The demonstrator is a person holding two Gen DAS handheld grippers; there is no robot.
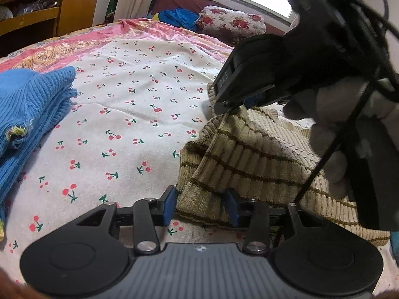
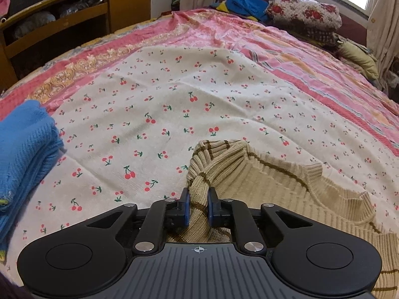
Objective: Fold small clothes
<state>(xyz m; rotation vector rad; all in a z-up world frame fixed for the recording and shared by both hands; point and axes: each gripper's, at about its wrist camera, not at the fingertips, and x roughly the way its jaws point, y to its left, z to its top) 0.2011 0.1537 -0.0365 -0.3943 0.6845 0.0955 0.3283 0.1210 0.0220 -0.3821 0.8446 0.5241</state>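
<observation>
A beige ribbed sweater with brown stripes lies on the cherry-print sheet. My left gripper is open, with the sweater's lower hem lying between its blue pads, one pad at the hem's left. My right gripper is shut on a bunched fold of the sweater and lifts it slightly. It also shows in the left wrist view, held by a gloved hand, pinching the sweater's upper edge.
A folded blue knit garment lies at the left, also in the right wrist view. A floral pillow and blue clothes sit at the bed's far end. A wooden shelf stands beyond.
</observation>
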